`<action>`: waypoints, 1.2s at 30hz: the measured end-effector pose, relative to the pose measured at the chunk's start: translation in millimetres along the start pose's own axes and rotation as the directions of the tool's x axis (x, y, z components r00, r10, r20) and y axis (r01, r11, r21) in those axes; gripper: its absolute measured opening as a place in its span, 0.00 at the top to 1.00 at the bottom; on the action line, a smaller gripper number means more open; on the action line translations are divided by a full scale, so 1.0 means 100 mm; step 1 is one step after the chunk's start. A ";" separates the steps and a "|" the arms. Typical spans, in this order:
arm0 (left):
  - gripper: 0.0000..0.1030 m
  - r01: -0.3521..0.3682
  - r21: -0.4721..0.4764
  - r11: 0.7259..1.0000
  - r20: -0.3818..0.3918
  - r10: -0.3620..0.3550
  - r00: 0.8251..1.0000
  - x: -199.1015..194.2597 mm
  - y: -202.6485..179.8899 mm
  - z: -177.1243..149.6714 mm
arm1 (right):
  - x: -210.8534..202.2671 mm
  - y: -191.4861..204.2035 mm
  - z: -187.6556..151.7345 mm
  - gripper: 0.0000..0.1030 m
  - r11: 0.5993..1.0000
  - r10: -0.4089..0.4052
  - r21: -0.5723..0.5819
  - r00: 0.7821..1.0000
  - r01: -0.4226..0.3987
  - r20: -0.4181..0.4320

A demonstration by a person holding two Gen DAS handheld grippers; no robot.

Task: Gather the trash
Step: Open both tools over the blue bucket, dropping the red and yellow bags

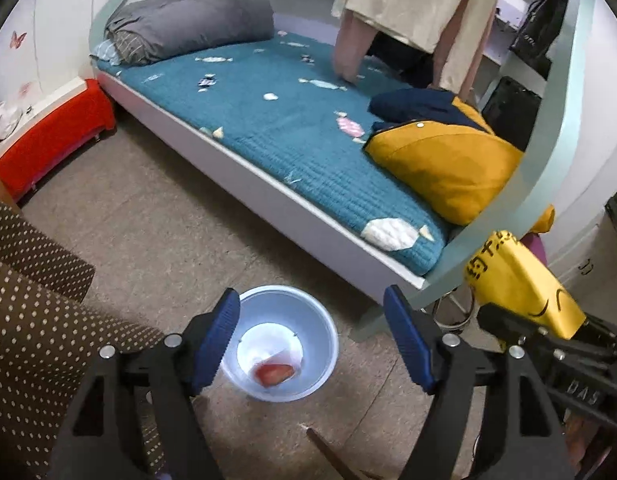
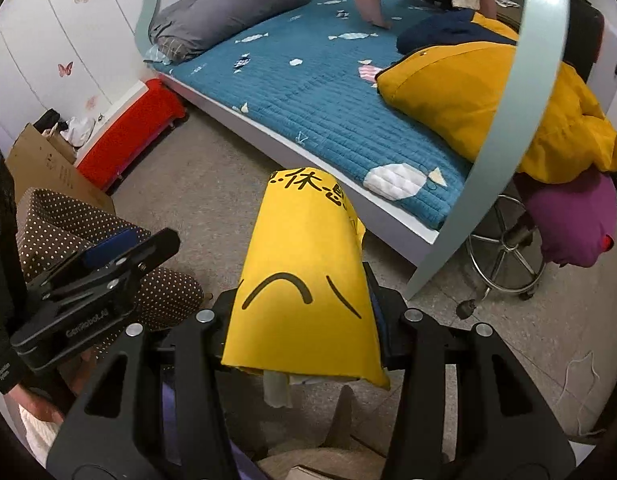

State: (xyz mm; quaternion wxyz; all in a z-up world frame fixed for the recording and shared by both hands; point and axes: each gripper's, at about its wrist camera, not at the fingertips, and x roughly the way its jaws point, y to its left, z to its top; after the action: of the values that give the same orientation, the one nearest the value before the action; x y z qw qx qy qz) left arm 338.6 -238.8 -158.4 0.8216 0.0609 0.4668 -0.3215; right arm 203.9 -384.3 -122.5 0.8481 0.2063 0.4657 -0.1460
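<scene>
A pale blue basin point(image 1: 322, 320) stands on the floor beside the bed. A red and white wrapper point(image 1: 274, 372) lies in its bottom. My left gripper point(image 1: 312, 340) hangs just above the basin, open, with nothing between its blue pads point(image 1: 222, 336). My right gripper point(image 2: 304, 308) is shut on a yellow packet point(image 2: 304, 280) printed with black characters and a drawn face. The packet covers the right fingertips. In the left wrist view the yellow packet point(image 1: 520, 280) shows at the right, level with the basin. The left gripper point(image 2: 136, 244) appears at the left of the right wrist view.
A bed with a teal quilt point(image 1: 292, 136) fills the far side, with a yellow jacket point(image 1: 444, 164) and a person point(image 1: 416, 8) on it. A brown polka-dot cushion point(image 1: 36, 320) lies left, a red box point(image 1: 48, 136) beyond. A chrome stool base point(image 2: 504, 256) stands right.
</scene>
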 end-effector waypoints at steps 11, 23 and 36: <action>0.29 -0.112 -0.069 0.991 -0.015 0.111 0.994 -0.18 0.47 -0.15 | 0.40 0.48 0.17 0.32 0.992 0.058 -0.109 0.996 -0.064 -0.062; 0.29 -0.156 -0.055 0.986 -0.002 0.156 0.988 -0.30 0.52 -0.20 | 0.45 0.56 0.11 0.16 0.993 0.024 -0.114 0.997 -0.033 -0.073; 0.29 -0.162 -0.057 0.985 0.051 0.165 0.985 -0.58 0.48 -0.35 | 0.16 0.61 -0.11 0.16 0.992 0.026 -0.122 0.999 -0.031 -0.044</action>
State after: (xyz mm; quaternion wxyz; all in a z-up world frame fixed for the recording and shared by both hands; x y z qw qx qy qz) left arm 320.1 -159.8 -140.6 0.8592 0.0684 0.4455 -0.2420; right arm 231.0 -327.0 -128.2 0.8509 0.1636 0.4888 -0.1009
